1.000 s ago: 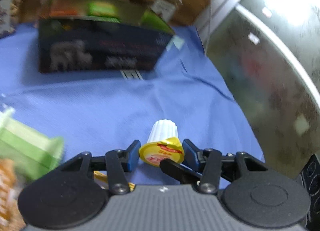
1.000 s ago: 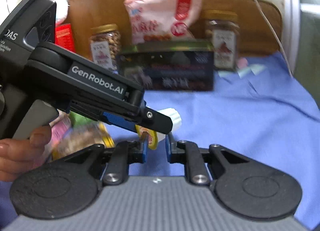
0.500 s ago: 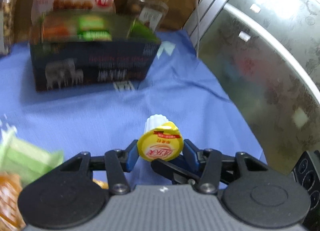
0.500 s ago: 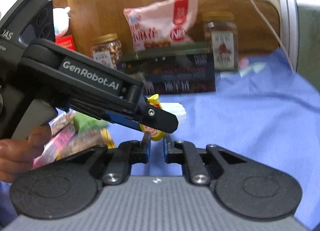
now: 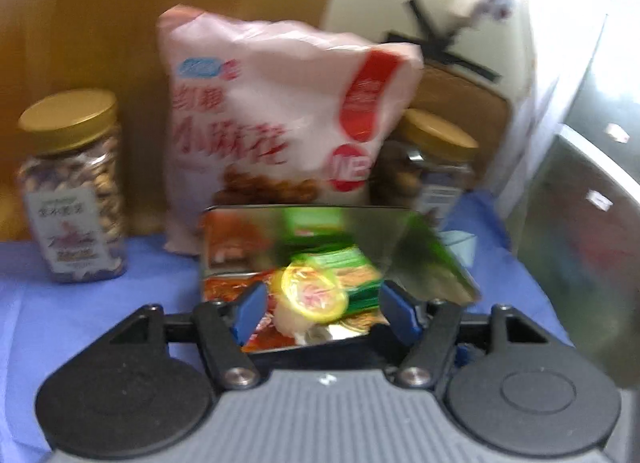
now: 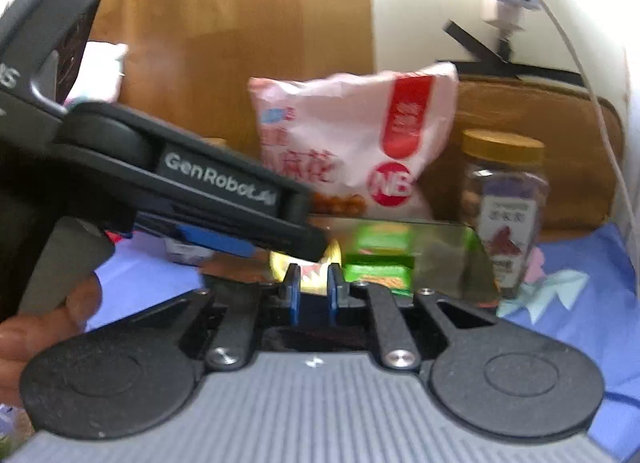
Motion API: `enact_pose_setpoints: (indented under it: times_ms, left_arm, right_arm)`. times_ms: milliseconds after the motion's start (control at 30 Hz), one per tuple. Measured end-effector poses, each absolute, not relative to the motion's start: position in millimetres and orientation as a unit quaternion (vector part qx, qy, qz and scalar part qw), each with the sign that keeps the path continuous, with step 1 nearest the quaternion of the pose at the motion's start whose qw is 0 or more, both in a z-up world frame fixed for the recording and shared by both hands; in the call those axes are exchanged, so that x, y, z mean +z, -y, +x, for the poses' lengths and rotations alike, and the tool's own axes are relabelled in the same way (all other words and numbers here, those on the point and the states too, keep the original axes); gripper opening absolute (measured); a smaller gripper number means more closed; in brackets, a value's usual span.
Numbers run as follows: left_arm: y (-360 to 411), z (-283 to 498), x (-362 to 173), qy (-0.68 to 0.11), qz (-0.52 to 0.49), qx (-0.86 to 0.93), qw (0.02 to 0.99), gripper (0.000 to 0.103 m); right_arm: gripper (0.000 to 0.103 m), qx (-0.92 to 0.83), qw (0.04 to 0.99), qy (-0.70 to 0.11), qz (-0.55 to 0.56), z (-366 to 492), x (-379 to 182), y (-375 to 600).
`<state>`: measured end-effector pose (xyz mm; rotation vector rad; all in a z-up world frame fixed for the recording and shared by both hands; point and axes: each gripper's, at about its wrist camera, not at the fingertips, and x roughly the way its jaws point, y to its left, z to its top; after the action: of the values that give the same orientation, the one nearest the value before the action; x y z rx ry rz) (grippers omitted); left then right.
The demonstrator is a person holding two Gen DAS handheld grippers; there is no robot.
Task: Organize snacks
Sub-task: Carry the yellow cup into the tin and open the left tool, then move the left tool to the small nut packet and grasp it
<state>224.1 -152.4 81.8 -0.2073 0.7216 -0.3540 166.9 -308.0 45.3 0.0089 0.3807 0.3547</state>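
Up off the cloth since 1 s ago, jelly cup [image 5: 314,293] now over the tin [image 5: 432,259], L gripper [image 5: 324,309] spread wide, R gripper [image 6: 313,287] clamping it — visible only in R view.

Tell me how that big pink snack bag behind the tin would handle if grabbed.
The pink snack bag looks puffy and wrinkled, so it is probably light and would crumple under a grip. It stands tall, leaning by the tin, so a push would likely tip it. Its glossy film may be slippery.
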Motion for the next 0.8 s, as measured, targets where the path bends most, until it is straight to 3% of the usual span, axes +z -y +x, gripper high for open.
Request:
enact_pose_setpoints:
  times_ms: [167,500,567,600,800]
  left_arm:
    - [133.2,196.1,75.1,-0.332,-0.115,-0.191,0.916,0.063]
    - [78.3,108.3,71.4,-0.335,-0.144,-0.210,0.907,0.063]
    - [66.0,93.8,65.7,-0.345,-0.162,-0.221,0.898,0.063]
    - [61.1,87.3,63.1,-0.351,-0.172,-0.231,0.891,0.063]
    - [61.6,49.1,46.4,-0.373,-0.195,-0.309,0.853,0.063]
  right_arm:
    - [0.019,0.184,0.961,-0.199,0.060,126.0,31.8,333.1]
    - [0.022,0.271,0.899,-0.303,0.165,64.1,-3.5,350.1]
    - [0.038,0.278,0.894,-0.312,0.164,59.4,-5.2,345.7]
    - [0.041,0.283,0.889,-0.317,0.171,60.4,-6.5,344.2]
    - [0.042,0.307,0.858,-0.356,0.207,60.0,-15.1,338.8]
